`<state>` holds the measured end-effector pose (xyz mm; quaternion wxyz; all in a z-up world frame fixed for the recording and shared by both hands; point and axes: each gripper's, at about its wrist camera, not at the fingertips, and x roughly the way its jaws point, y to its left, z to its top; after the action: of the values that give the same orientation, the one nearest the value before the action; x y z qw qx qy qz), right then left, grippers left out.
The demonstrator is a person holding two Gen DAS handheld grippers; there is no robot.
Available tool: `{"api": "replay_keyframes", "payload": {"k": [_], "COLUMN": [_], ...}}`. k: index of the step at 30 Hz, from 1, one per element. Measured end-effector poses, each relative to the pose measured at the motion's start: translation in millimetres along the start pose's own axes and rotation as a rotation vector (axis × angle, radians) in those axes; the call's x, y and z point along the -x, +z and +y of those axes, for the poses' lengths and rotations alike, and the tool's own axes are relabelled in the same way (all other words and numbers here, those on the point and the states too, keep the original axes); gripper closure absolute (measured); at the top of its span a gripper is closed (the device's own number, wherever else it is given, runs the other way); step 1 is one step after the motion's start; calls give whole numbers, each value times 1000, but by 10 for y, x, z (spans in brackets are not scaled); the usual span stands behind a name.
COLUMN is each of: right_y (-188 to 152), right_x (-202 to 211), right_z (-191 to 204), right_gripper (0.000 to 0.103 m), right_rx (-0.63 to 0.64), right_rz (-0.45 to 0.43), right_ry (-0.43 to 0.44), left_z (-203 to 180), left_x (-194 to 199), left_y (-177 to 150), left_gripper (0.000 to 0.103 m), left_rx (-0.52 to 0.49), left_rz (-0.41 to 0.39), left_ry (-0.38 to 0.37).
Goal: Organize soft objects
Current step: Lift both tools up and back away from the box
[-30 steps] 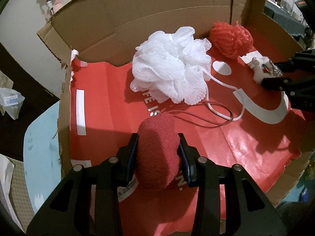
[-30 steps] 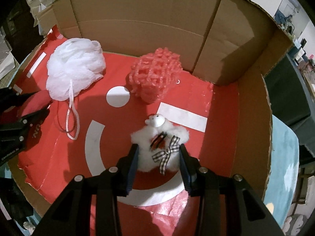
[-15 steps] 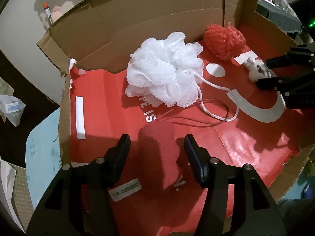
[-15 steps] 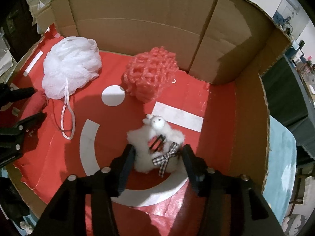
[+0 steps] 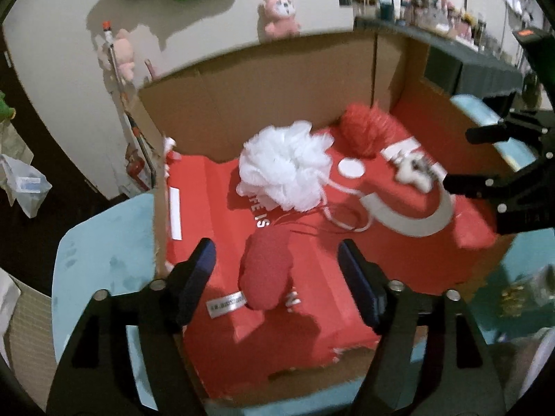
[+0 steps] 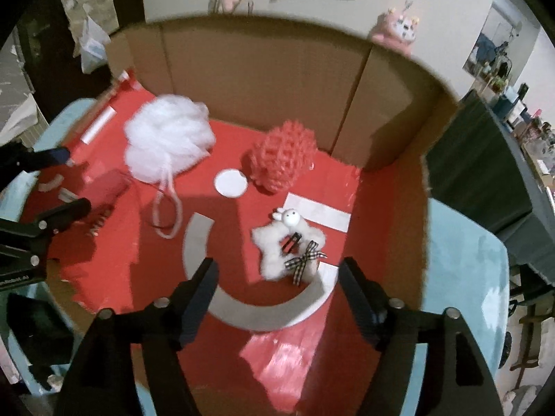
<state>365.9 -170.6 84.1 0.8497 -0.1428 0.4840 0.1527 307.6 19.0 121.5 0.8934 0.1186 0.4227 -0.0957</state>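
Note:
A red-lined cardboard box point(image 5: 263, 97) holds four soft things. A dark red plush pad point(image 5: 265, 270) lies at the front left, a white mesh pouf point(image 5: 284, 166) behind it, a red knitted ball point(image 5: 367, 128) at the back, and a white fluffy toy with a checked bow point(image 6: 289, 242) at the right. My left gripper point(image 5: 277, 270) is open and raised above the red pad. My right gripper point(image 6: 277, 284) is open and raised above the white toy. The pouf point(image 6: 168, 145), ball point(image 6: 282, 159) and pad point(image 6: 107, 187) also show in the right wrist view.
The box sits on a light blue table point(image 5: 100, 249). Tall cardboard walls point(image 6: 263, 79) stand at the back and right. Pink plush toys point(image 5: 279, 14) hang on the wall behind. A dark shelf point(image 6: 482, 159) stands to the right.
Both grippers opened, letting go of the red pad and the white toy, then pulled up and back from the box. The toys stay where they were set.

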Motion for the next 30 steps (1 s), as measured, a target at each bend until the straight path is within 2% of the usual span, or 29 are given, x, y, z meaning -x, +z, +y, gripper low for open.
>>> {"api": "replay_keyframes", "payload": {"k": [5,9,14,16,23,30], "right_y": [-109,-219,-492,-658,-1260,-1850], "right_x": [509,974,1518,1726,2208,2397], "right_z": [27,84,192,252,486,744], "right_gripper": [15,10,1,0,0,0], "right_rx": [-23,-36,-49,-49,-68,-84], "right_rz": [-104,-202,-323,-377,-520,-617], "right_ry": [14,25,30,27,-9,-53], "left_z": [47,-21,-146,-205,-496,-700], "left_x": [364,700,1140,1334,1787,2004], "left_y": [-55,-152,-372,-500,-932,-1385], "left_gripper": [26,15,11,7,5,2], "left_rx": [41,63,102,117,120,134], "left_rz": [-95,-177,-273,-317,-430,-498], "left_ry": [-18,-14,-26,-27,-18,-17]}}
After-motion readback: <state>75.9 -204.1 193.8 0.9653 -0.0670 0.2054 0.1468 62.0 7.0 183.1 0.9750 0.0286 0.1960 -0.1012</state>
